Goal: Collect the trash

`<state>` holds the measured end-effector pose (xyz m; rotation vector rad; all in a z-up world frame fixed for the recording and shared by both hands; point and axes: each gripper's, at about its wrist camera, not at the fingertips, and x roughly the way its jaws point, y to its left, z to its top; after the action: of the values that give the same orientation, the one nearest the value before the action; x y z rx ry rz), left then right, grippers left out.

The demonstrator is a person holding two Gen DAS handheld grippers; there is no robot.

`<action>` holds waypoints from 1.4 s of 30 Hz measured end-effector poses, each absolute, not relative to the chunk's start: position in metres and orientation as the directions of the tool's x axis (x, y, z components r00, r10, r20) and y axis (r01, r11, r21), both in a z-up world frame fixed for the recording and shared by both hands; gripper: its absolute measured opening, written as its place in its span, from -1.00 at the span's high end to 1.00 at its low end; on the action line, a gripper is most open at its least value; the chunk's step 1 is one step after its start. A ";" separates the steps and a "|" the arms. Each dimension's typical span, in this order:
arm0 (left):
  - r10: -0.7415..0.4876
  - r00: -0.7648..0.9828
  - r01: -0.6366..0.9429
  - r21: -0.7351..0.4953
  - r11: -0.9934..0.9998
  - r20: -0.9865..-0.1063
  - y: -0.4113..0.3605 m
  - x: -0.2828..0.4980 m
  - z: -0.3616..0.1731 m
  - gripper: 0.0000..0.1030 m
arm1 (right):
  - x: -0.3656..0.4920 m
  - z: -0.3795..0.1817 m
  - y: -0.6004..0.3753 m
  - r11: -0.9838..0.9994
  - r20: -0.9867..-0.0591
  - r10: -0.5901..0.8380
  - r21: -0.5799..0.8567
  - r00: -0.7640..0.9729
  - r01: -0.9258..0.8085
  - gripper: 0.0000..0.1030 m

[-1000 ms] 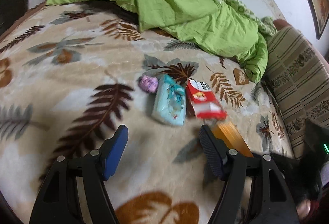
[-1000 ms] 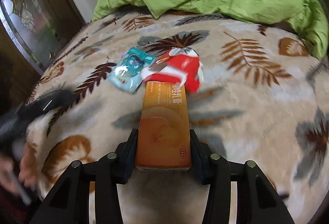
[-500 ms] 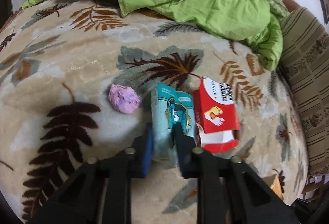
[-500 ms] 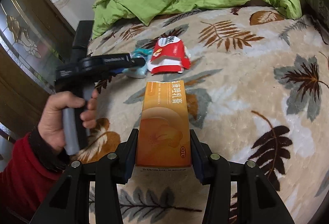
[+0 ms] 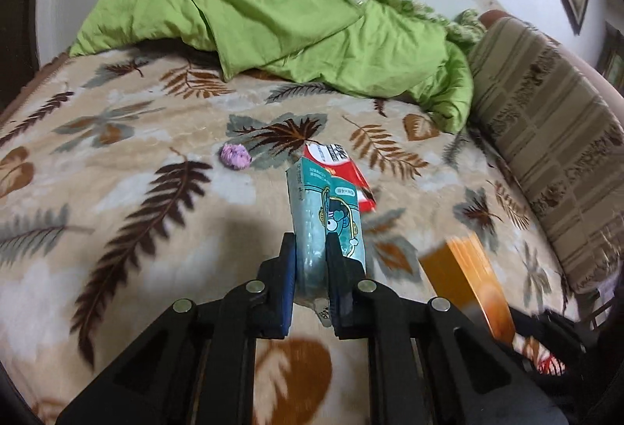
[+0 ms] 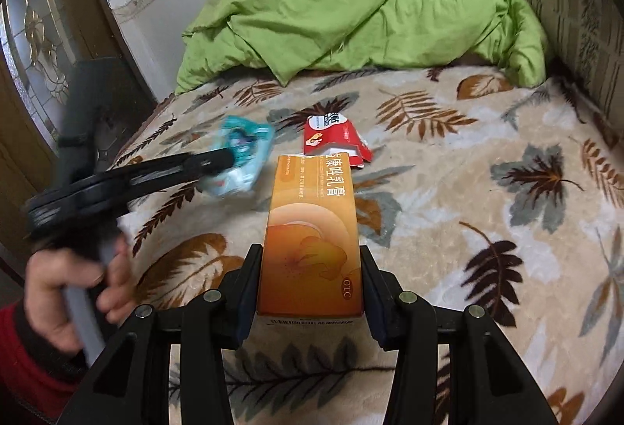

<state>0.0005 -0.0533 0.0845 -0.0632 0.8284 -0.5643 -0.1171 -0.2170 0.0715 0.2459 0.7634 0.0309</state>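
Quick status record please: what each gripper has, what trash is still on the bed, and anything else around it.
left gripper: shut on teal packet, lifted off the blanket
right gripper: shut on orange box
trash still on bed: red box, torn open; purple wad
surface: leaf-print blanket
behind: green quilt bunched at the far end
right side: striped cushion
bin: none in view

Home bedroom, leaf-print bed blanket (image 5: 117, 198), green duvet (image 5: 292, 15)
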 end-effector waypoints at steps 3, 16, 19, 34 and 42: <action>-0.487 0.564 0.454 -0.242 0.857 -0.667 -0.035 -0.037 0.089 0.74 | -0.132 0.073 -0.213 0.974 -0.666 0.097 0.215 0.740 0.066 0.03; -0.403 0.687 0.394 -0.156 0.906 -0.604 0.008 -0.132 0.090 0.73 | -0.181 0.089 -0.180 0.977 -0.567 0.099 0.210 0.818 0.027 0.03; -0.379 0.709 0.377 -0.135 0.916 -0.594 0.008 -0.133 0.090 0.73 | -0.188 0.090 -0.168 0.984 -0.558 0.093 0.176 0.825 0.008 0.03; -0.338 0.723 0.356 -0.095 0.930 -0.603 0.009 -0.128 0.080 0.73 | -0.184 0.086 -0.167 0.984 -0.569 0.105 0.180 0.816 -0.001 0.03; -0.338 0.722 0.356 -0.095 0.930 -0.604 0.009 -0.127 0.079 0.73 | -0.182 0.085 -0.167 0.983 -0.574 0.109 0.182 0.811 -0.003 0.03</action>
<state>-0.1273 0.0086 0.0793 0.0283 0.6613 -0.3829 -0.1822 -0.1674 0.0847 0.1763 0.6223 0.0598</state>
